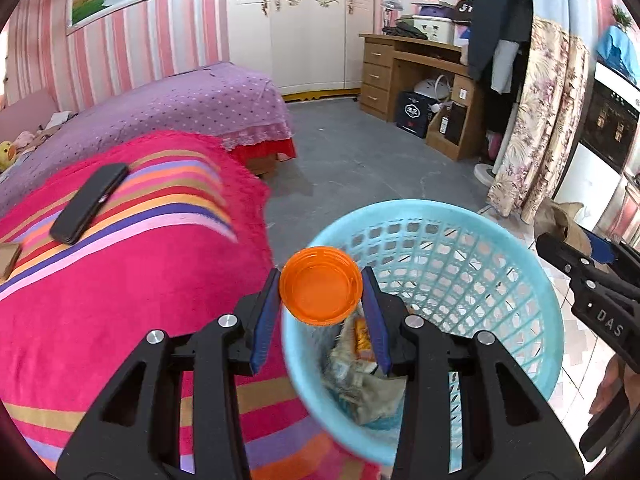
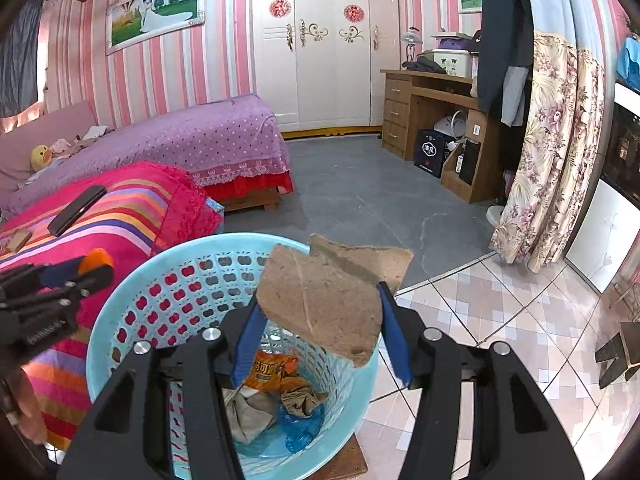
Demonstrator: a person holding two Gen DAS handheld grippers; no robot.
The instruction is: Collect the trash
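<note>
Orange plastic sits pinched between your left tool's (image 1: pixel 321 294) blue pads: the bottle cap (image 1: pixel 321 287), open side facing you, hangs just over the near-left rim of the blue basket (image 1: pixel 516 264). Your right tool (image 2: pixel 318 316) is clamped on a torn piece of brown cardboard (image 2: pixel 320 304), which juts up and forward above the basket's right side. Neither item is in the basket yet; both are held above its mouth.

To drop them well, I'd judge you should carry the cap a little farther in over the opening before parting the pads, since it now hovers right at the rim and could bounce off onto the striped blanket (image 1: pixel 120 280) of the bed beside it. Part the pads smoothly and let it fall straight down. The cardboard is wide and stiff, so tilt its long edge downward into the basket first; released flat, it may bridge the rim or tip out onto the tiled floor (image 2: pixel 500 320).

Inside the basket you already have an orange snack wrapper (image 2: pixel 268 372), crumpled paper (image 2: pixel 248 412) and a blue plastic scrap (image 2: pixel 300 428), with plenty of room left.

Farther off on the blanket lie a black phone (image 1: pixel 90 208) and a small brown piece (image 1: pixel 8 258) at the edge of view; whether that piece is trash, you cannot tell from here.
</note>
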